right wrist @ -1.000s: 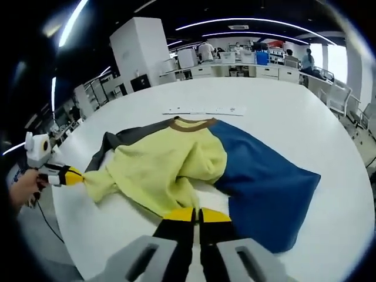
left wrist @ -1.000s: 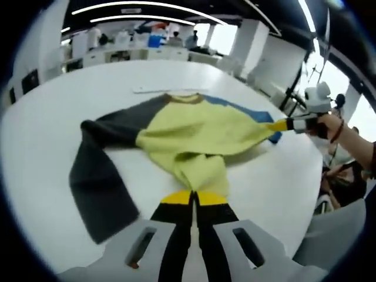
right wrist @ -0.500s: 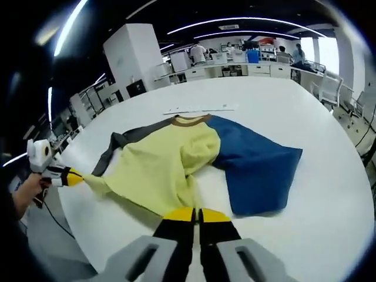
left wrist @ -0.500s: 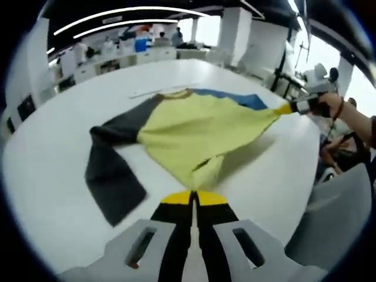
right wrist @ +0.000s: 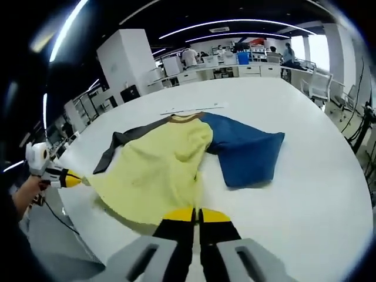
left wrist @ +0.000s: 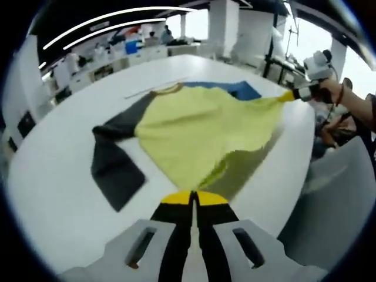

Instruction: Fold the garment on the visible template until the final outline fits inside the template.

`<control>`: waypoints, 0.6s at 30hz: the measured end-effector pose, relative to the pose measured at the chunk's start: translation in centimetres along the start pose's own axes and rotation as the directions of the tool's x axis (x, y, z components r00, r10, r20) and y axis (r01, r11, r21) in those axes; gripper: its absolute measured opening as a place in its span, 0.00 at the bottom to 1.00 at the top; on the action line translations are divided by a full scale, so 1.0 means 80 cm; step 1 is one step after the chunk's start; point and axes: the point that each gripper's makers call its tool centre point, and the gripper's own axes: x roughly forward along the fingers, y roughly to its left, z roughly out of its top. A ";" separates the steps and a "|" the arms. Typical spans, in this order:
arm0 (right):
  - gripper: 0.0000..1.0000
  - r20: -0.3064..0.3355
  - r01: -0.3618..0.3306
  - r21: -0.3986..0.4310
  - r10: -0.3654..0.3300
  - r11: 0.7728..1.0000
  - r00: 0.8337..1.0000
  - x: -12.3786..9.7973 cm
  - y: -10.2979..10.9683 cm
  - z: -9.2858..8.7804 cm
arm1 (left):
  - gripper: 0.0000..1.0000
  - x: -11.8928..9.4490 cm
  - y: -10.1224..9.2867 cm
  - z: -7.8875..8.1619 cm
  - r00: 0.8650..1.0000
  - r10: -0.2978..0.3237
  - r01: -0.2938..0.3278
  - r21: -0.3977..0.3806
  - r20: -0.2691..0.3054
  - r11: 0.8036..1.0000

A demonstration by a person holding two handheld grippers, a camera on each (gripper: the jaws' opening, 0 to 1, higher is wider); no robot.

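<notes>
yellow garment (left wrist: 200, 132) between closed fingers (left wrist: 176, 198)

Your garment (left wrist: 194, 126) is a sweater with a yellow body (right wrist: 155, 167), a brown collar (right wrist: 185, 117), one dark grey sleeve (left wrist: 114, 164) and one blue sleeve (right wrist: 247, 150). It lies spread on the white table (right wrist: 311, 176); you have its hem stretched taut by two corners, and both sleeves lie flat, angled outward.

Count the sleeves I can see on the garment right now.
2. The dark grey sleeve lies flat on the white table to one side of the yellow body; the blue sleeve lies on the other. Both tongs pinch the yellow hem.
</notes>
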 end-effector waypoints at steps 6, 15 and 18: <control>0.00 -0.005 0.025 0.010 -0.025 1.000 1.000 -0.009 -0.002 -0.017 | 0.00 -0.005 0.000 -0.015 1.000 0.003 -0.003 0.003 -0.024 1.000; 0.00 0.002 0.053 0.065 -0.053 0.997 0.999 -0.020 -0.008 -0.038 | 0.00 -0.011 -0.013 -0.033 0.998 -0.015 0.017 0.041 -0.062 0.999; 0.00 -0.016 0.059 0.079 -0.058 0.995 0.998 -0.017 -0.012 -0.050 | 0.00 -0.010 -0.023 -0.046 0.995 -0.034 0.039 0.056 -0.092 0.998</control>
